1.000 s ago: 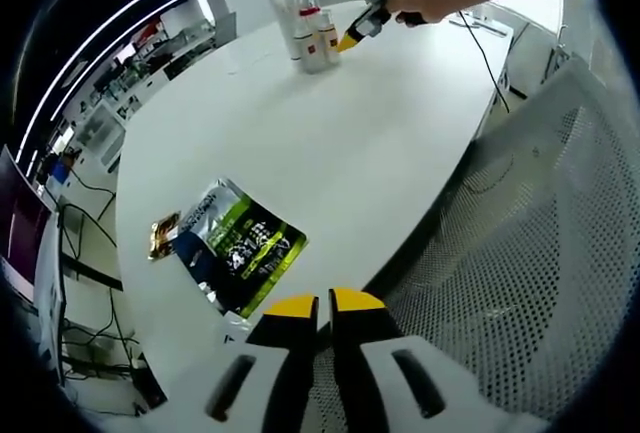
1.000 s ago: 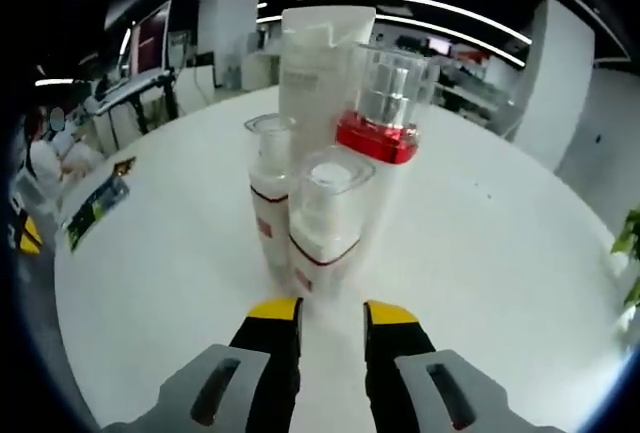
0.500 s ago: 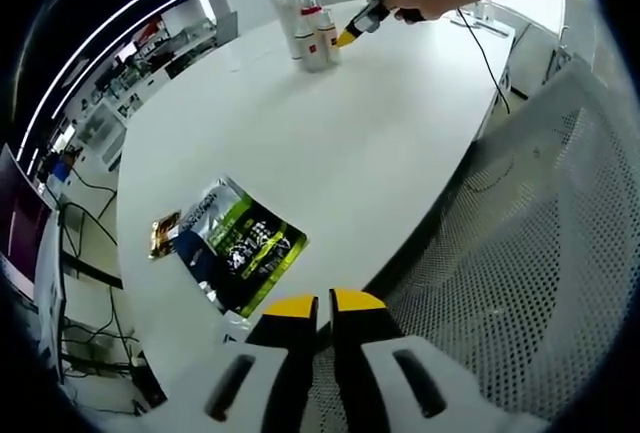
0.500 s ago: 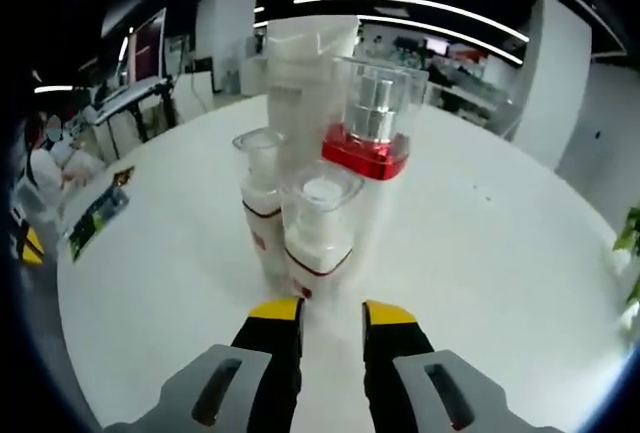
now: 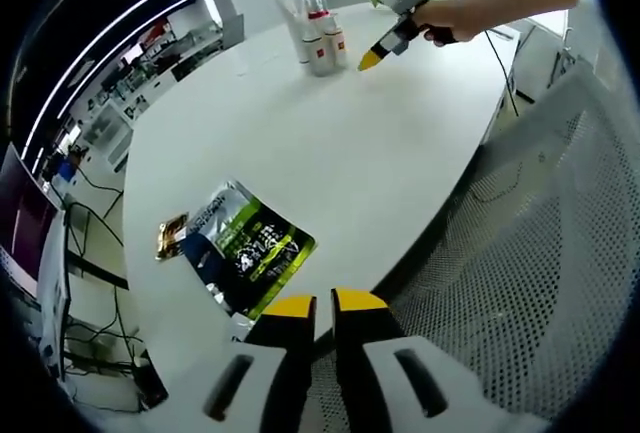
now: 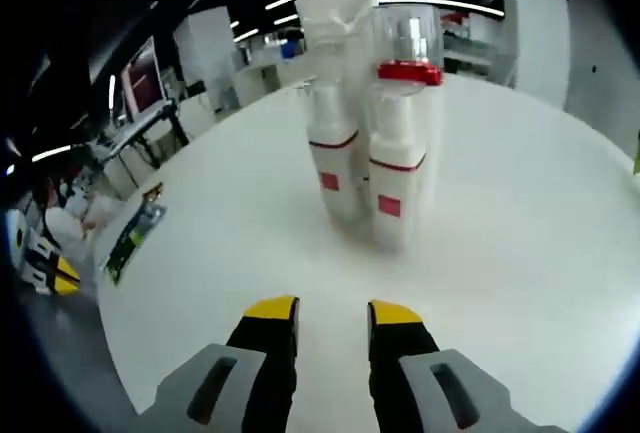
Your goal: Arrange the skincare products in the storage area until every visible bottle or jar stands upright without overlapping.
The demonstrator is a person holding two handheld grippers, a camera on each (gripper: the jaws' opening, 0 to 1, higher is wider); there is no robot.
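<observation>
Ahead of my right gripper (image 6: 332, 315), apart from it, the bottles (image 6: 375, 123) stand upright in a tight cluster on the tabletop (image 6: 520, 213), the tube (image 6: 335, 28) behind them. A pouch (image 5: 245, 248) lies just ahead-left of my left gripper (image 5: 318, 305).

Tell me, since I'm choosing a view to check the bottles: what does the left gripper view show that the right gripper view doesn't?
Left gripper view alone: a mesh chair back and the person's hand holding the right gripper. Right gripper view alone: bottle detail up close, a red collar and red squares on the labels. Both: the white table, the upright bottles and the green pouch.
</observation>
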